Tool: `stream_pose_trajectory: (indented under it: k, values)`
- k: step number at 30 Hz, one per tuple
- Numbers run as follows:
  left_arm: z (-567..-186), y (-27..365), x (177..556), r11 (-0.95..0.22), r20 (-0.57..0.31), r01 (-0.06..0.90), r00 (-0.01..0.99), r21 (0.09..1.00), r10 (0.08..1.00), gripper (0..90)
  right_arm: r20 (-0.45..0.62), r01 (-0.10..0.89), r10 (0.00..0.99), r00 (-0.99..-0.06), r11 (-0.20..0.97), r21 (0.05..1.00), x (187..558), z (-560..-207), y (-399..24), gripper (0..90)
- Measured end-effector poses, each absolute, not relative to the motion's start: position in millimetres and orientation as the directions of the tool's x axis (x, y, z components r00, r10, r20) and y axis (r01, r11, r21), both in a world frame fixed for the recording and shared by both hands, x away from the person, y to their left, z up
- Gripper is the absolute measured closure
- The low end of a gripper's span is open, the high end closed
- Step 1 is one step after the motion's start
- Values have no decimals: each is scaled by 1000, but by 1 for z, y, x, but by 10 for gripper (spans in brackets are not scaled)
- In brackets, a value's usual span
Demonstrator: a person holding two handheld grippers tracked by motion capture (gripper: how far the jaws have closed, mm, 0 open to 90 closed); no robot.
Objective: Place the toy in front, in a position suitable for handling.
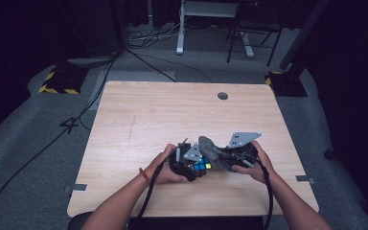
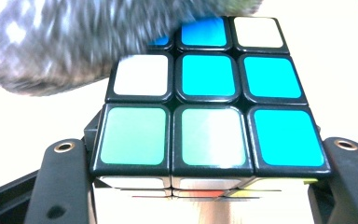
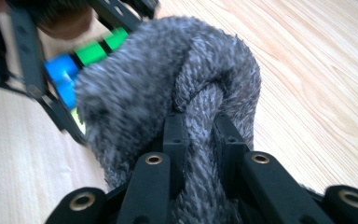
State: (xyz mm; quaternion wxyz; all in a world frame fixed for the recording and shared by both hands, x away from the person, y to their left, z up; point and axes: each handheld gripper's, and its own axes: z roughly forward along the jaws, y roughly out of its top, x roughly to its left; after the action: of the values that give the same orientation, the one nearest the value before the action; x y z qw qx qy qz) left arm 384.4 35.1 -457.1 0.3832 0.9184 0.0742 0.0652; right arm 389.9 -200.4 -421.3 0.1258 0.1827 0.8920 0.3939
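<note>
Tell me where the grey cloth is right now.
The grey cloth sits near the table's front edge in the high view, pinched in the right tool and pressed against the puzzle cube that the left tool clamps.

Puzzle cube (image 2: 207, 109): glossy plastic, smooth coloured tiles in black frames. Grey cloth (image 3: 168, 93): fuzzy, matt terry pile. Table (image 1: 172, 110): pale wood-grain, smooth. Gripper jaws: matt black plastic.

wooden table (image 1: 148, 120), grey carpet floor (image 1: 28, 124), desk legs (image 1: 180, 28)
</note>
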Motion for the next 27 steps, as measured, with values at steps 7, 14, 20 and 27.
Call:
stream_pose_trajectory:
  k: [7, 14, 20, 27]
  values:
    - [-458, 31, 384, -702, 66, 85, 980, 707, 186, 338, -97, 163, 380, -920, 595, 787, 375, -408, -189, 789]
    - [-460, 31, 384, -715, 75, 87, 979, 693, 191, 338, -131, 110, 331, -934, 619, 777, 366, -407, -165, 788]
    - [-458, 32, 384, -716, 80, 77, 980, 694, 184, 338, -160, 116, 362, -918, 633, 765, 372, -408, -172, 788]
    - [-451, 38, 383, -694, 77, 78, 979, 715, 190, 339, -144, 168, 419, -896, 623, 764, 378, -413, -194, 789]
